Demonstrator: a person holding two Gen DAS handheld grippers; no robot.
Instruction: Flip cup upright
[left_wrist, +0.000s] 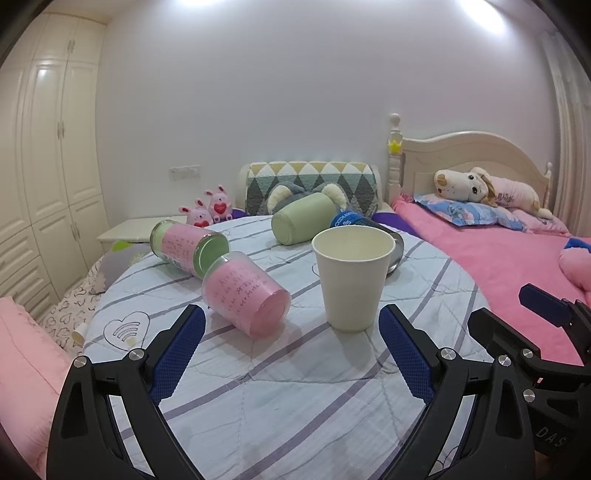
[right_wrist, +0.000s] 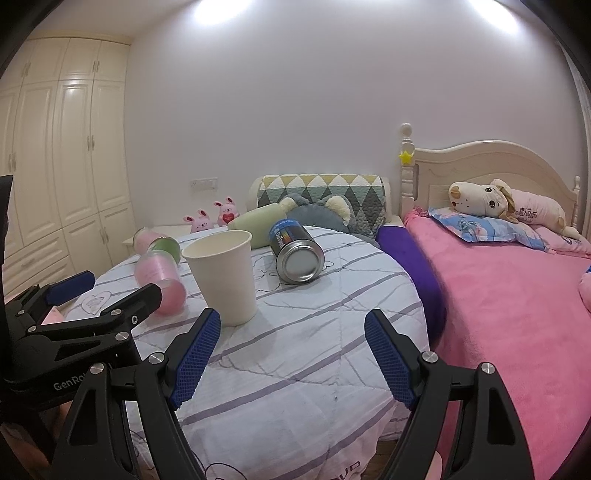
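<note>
A cream paper cup (left_wrist: 352, 278) stands upright, mouth up, on the round table with the striped cloth (left_wrist: 258, 387). It also shows in the right wrist view (right_wrist: 223, 275). My left gripper (left_wrist: 291, 354) is open and empty, a little short of the cup, which sits just ahead of its right finger. My right gripper (right_wrist: 291, 354) is open and empty, with the cup ahead of its left finger. The left gripper also shows in the right wrist view (right_wrist: 107, 291) at the left.
On the table lie a pink plastic cup (left_wrist: 245, 297), a pink-and-green jar (left_wrist: 190, 247), a green cup (left_wrist: 304, 223) and a blue spray can (right_wrist: 295, 254). A pink bed (right_wrist: 517, 295) is at the right, a wardrobe (left_wrist: 44, 166) at the left.
</note>
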